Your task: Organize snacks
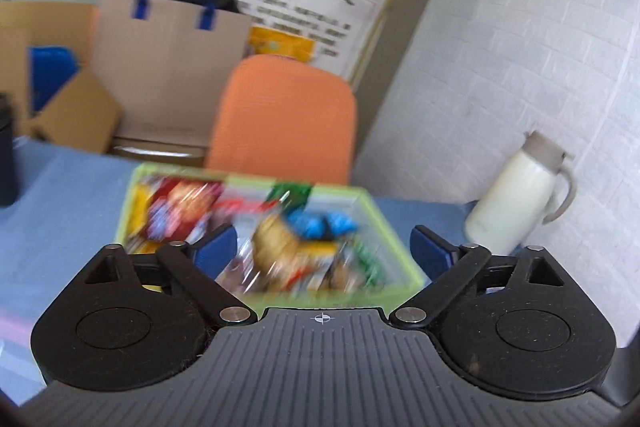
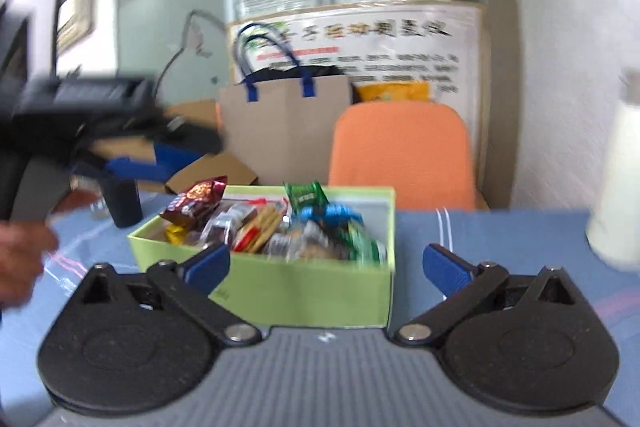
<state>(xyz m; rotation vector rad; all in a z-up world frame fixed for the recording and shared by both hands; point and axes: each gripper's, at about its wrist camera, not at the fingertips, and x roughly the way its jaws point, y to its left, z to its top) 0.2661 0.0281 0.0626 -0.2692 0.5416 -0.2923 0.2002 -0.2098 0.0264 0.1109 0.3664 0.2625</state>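
The table has a blue cloth over it, and the stuff parked behind it looks like plain room clutter, not part of the job: an orange chair pushed up to the far edge, and a paper bag with blue handles next to it. A white jug sits off to the right near the wall, probably shoved there to keep it out of the way.

The green box is in the middle of the table, right in front of both grippers, which makes sense since it's where everything's collected. The snacks are heaped inside it, wrappers poking above the rim, a red packet sticking up at the left end. It's all blurry, so I can't tell individual items apart much.

The left gripper hangs over the box with its jaws spread wide and nothing between them, I'd guess lining up to pick something. The right gripper sits lower, just in front of the box's near wall, jaws also wide and empty.
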